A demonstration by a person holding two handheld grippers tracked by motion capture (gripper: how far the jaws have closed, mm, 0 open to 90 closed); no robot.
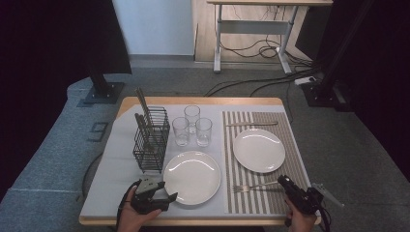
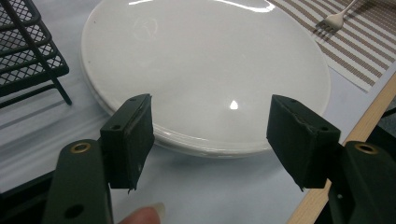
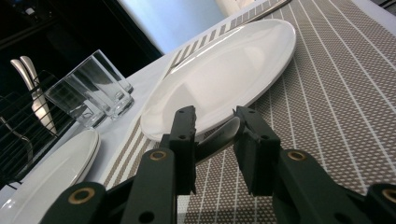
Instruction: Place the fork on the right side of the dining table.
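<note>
Right gripper (image 1: 285, 182) sits at the near right corner of the table, over the striped placemat (image 1: 270, 121). In the right gripper view its jaws stand a little apart with the fork handle (image 3: 219, 142) between them; whether the pads press the handle cannot be told. The high view shows the whole fork (image 1: 254, 187) lying flat on the placemat, tines toward the left, just in front of the far plate (image 1: 259, 150).

Left gripper (image 1: 167, 197) rests at the near left edge, beside the near plate (image 1: 192, 177). The left gripper view shows its jaws wide apart, holding nothing, with the rim of that plate lying between and just beyond them. A fingertip (image 2: 142, 215) shows at the bottom of that view.

The high view alone gives the layout: a wire basket (image 1: 151, 140) holding cutlery stands left of the near plate, three glasses (image 1: 192, 124) stand behind it, and a knife (image 1: 252, 124) lies beyond the far plate.
</note>
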